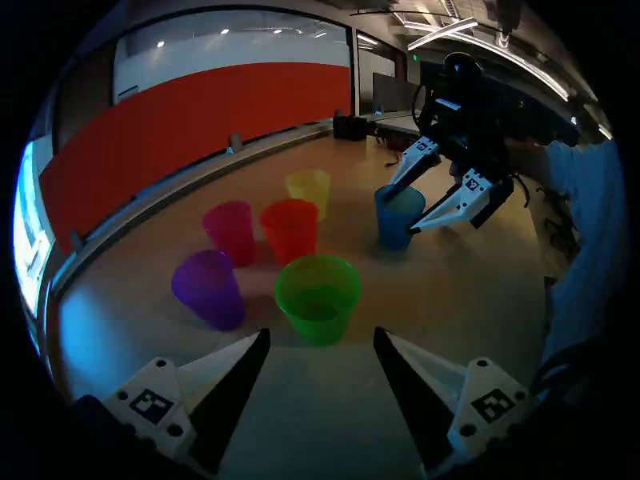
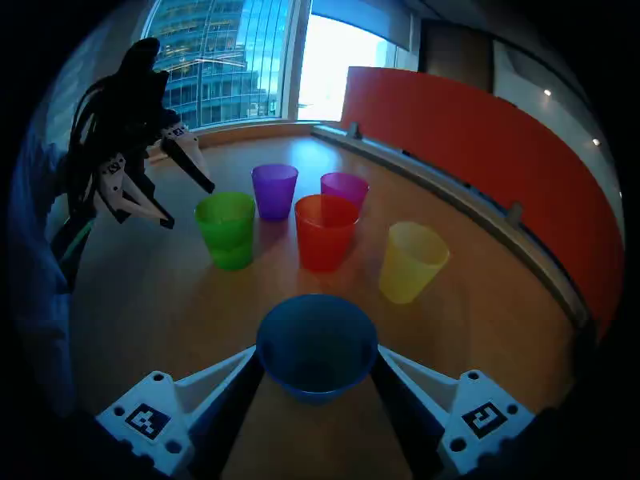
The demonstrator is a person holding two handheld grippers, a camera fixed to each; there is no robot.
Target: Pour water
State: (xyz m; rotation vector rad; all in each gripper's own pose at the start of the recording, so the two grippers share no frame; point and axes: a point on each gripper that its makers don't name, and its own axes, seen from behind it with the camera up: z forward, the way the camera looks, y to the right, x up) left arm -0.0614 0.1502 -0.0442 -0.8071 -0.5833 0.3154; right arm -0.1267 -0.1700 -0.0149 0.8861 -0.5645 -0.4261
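Crowding the middle of the wooden table (image 1: 472, 304), six plastic cups stand upright and close together. In the left gripper view the green cup (image 1: 318, 298) is nearest. It sits just above the left gripper (image 1: 320, 348), whose jaws are spread with nothing between them. The purple cup (image 1: 208, 288) is to its left, the pink cup (image 1: 230, 232) and orange cup (image 1: 290, 230) are behind it, and the yellow cup (image 1: 309, 190) is farther back.

The blue cup (image 1: 398, 216) stands a little apart at centre right. The right gripper (image 1: 400, 211) reaches down around it, one finger on each side. In the right gripper view this cup sits at lower centre between wide jaws, close against its sides. Whether they press on it I cannot tell.

A red wall (image 1: 200, 112) runs beyond the table's far edge at upper left. Bare table lies open at lower right, up to a blue sleeve (image 1: 588, 216) at the right edge. In the right gripper view, tall windows (image 2: 240, 64) fill the upper left.

The green cup is darker toward its bottom. Whether any cup holds water cannot be told.
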